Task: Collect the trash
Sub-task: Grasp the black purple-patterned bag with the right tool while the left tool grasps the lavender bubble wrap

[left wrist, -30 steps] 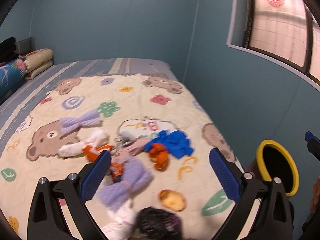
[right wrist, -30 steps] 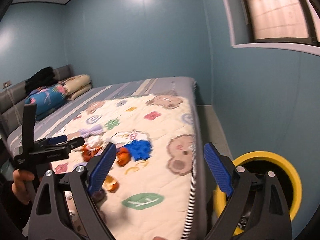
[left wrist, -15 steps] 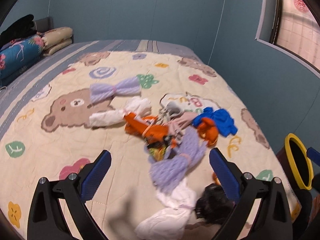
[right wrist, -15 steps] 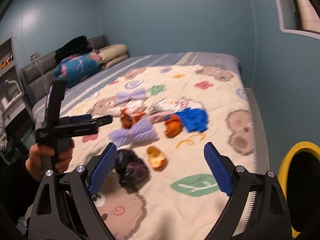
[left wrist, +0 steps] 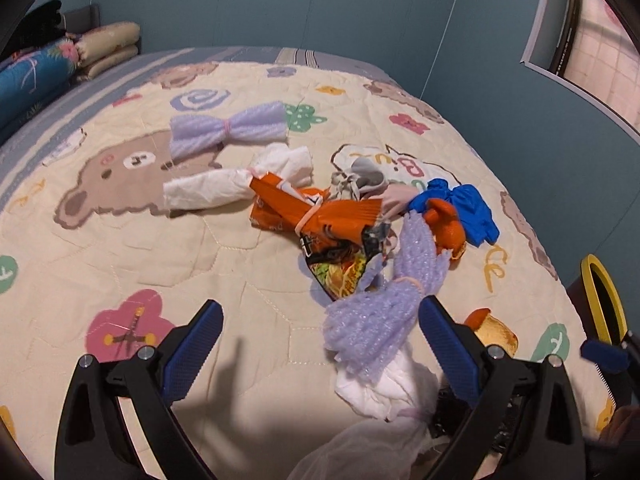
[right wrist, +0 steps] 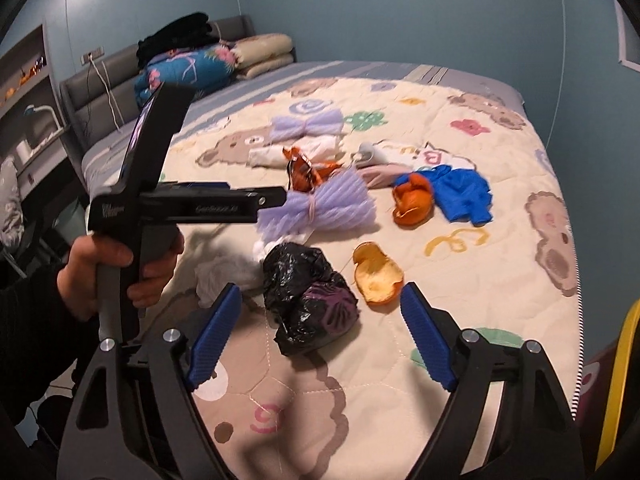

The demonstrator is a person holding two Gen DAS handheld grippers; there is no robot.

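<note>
Trash lies scattered on a cartoon bear quilt (left wrist: 120,248). I see an orange snack wrapper (left wrist: 320,216), a purple foam net (left wrist: 384,312), another purple net (left wrist: 228,128), white tissue (left wrist: 224,186), a blue glove (left wrist: 468,208) and orange peel (left wrist: 448,228). My left gripper (left wrist: 320,340) is open above the quilt, just left of the near purple net. My right gripper (right wrist: 322,320) is open and straddles a crumpled black bag (right wrist: 308,300). Orange peel (right wrist: 376,276) lies beside it. The bin with a yellow rim (left wrist: 604,304) stands off the bed's right edge.
Folded blankets and pillows (right wrist: 192,68) sit at the headboard. A blue wall (left wrist: 520,100) runs close along the bed's right side. The hand holding the left gripper (right wrist: 120,264) is at the bed's left, near a desk (right wrist: 28,148).
Both grippers have swung left from the bin and wall and moved down toward the trash on the quilt. The right one now frames the black bag.
</note>
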